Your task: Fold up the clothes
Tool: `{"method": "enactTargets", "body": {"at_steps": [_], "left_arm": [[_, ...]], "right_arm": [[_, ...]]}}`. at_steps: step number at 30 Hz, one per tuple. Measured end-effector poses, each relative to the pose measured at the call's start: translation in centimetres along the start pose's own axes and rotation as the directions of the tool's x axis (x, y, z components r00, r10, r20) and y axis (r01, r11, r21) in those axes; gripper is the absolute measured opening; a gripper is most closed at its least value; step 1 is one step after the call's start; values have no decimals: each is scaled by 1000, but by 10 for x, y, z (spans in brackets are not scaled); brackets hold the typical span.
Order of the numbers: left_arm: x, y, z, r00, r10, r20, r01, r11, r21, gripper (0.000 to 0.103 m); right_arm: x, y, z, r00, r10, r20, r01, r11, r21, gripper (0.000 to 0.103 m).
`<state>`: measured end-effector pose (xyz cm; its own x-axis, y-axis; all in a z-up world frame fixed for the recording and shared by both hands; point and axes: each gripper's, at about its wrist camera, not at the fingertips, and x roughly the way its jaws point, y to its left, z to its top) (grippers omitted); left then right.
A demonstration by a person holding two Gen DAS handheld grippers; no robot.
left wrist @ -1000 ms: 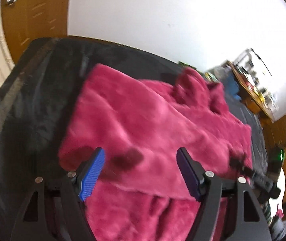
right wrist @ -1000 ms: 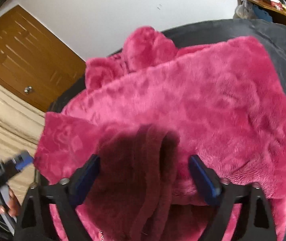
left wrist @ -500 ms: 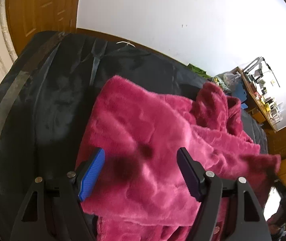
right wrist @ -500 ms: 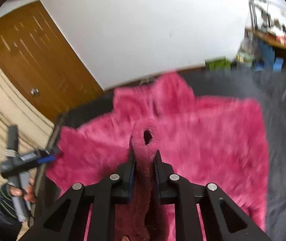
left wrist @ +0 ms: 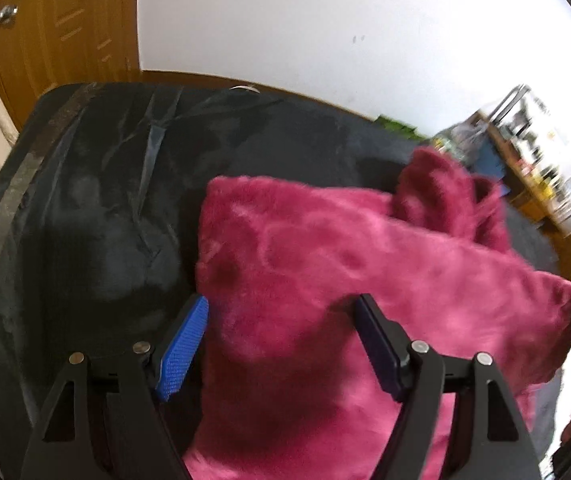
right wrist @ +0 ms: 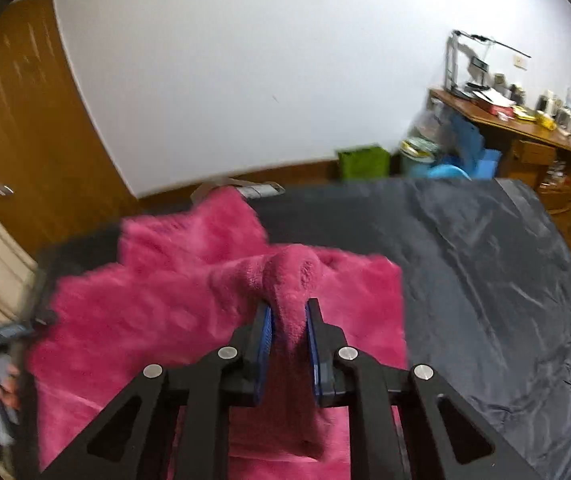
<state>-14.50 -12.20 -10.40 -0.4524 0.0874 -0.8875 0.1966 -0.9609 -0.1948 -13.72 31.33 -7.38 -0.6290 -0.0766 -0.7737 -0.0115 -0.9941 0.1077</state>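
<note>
Black sheeting (right wrist: 485, 248) covers the table under the fuzzy magenta garment (left wrist: 325, 264). Since a second ago the right gripper (right wrist: 288, 320) has clamped a fabric ridge at twelve o'clock and lifted it, starting a fold. The left gripper (left wrist: 281, 336) hangs agape over the garment's edge.

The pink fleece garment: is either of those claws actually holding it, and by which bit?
The right gripper is shut on a bunched fold of the pink garment. The left gripper stands open over it, gripping nothing.

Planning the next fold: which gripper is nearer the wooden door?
Left. The left gripper hangs open over the pink garment's door-side edge; the right gripper, shut on a bunched fold, sits farther from the wooden door.
</note>
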Motion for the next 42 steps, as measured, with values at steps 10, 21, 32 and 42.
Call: {"method": "enactTargets", "body": {"at_steps": [10, 21, 32, 42], "left_arm": [[4, -3, 1, 1000, 5, 2, -5, 1000, -18, 84], [4, -58, -11, 999, -20, 27, 16, 988, 155, 84], [34, -49, -23, 1000, 30, 7, -31, 979, 199, 85], [38, -71, 11, 1000, -4, 7, 3, 995, 104, 85]], "right_arm": [[18, -39, -19, 988, -117, -100, 127, 987, 101, 25], [15, 42, -26, 998, 34, -53, -39, 994, -98, 85], [63, 53, -68, 985, 0, -172, -35, 979, -200, 89], [40, 71, -35, 993, -29, -111, 13, 989, -144, 89]]}}
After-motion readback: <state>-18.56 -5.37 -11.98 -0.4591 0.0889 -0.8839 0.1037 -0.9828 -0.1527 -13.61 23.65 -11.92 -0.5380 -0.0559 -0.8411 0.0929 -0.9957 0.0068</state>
